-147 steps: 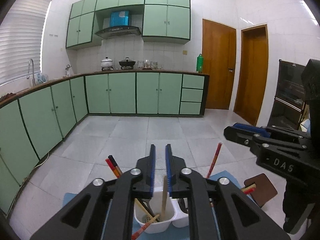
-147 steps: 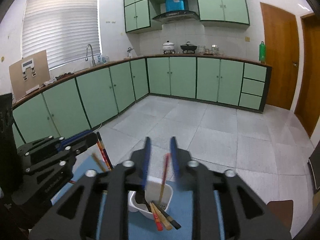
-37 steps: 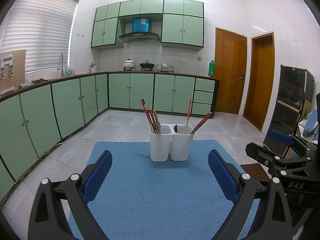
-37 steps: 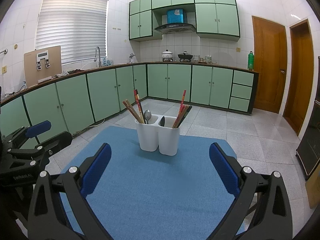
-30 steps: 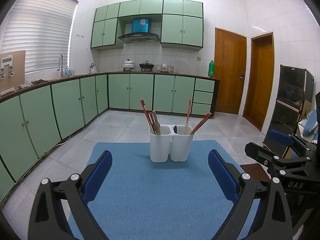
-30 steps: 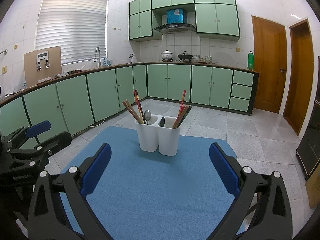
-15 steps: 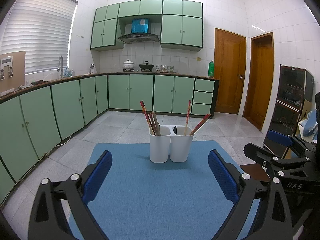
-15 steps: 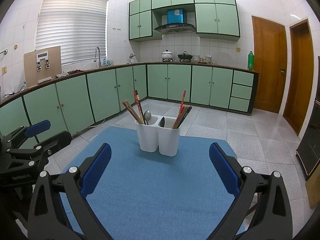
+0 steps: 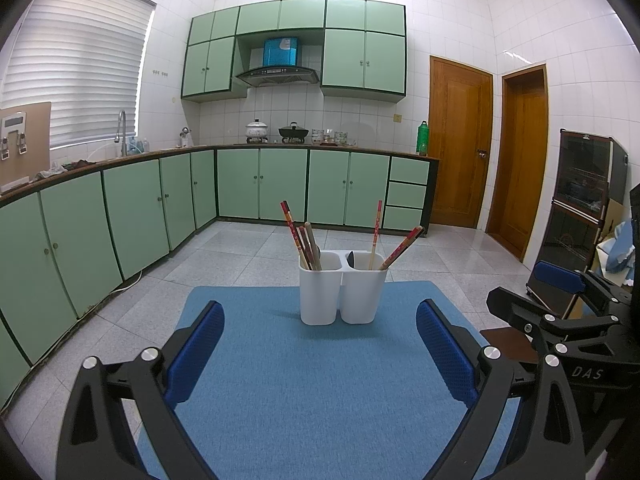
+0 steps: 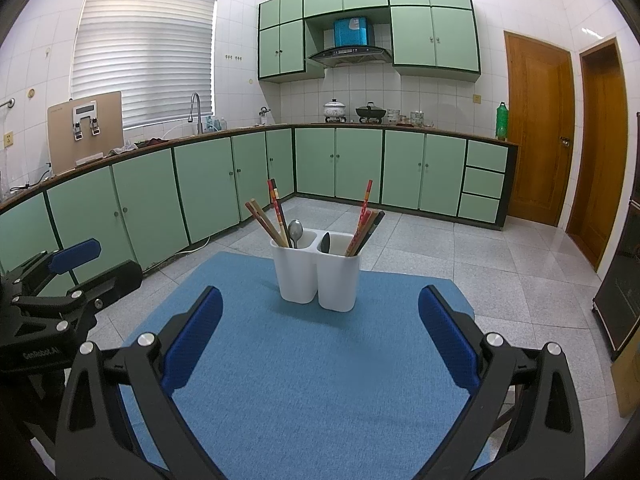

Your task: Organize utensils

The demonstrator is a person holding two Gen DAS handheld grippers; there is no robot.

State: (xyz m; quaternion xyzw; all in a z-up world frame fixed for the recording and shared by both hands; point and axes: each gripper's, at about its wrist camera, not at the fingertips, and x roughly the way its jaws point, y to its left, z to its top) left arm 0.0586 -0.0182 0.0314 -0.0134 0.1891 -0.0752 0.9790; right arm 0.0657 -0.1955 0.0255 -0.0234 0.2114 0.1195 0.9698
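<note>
Chopsticks and spoons in the white holder look light, stiff and slippery, best pinched mid-shaft, while both grippers' jaws stand spread and empty.

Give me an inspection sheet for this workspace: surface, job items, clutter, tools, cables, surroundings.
Surface: blue felt mat on a table, bare in front of the holder.
Job's things: white two-compartment plastic utensil holder standing upright; red and wooden chopsticks plus a metal spoon in its left compartment; more chopsticks and a dark spoon in the right.
Clutter: nothing seen on the mat.
Grippers: left tool open, empty; right tool open, empty.
Cables: a cable along the floor by the cabinets.
Surroundings: green kitchen cabinets, tiled floor, wooden doors.
</note>
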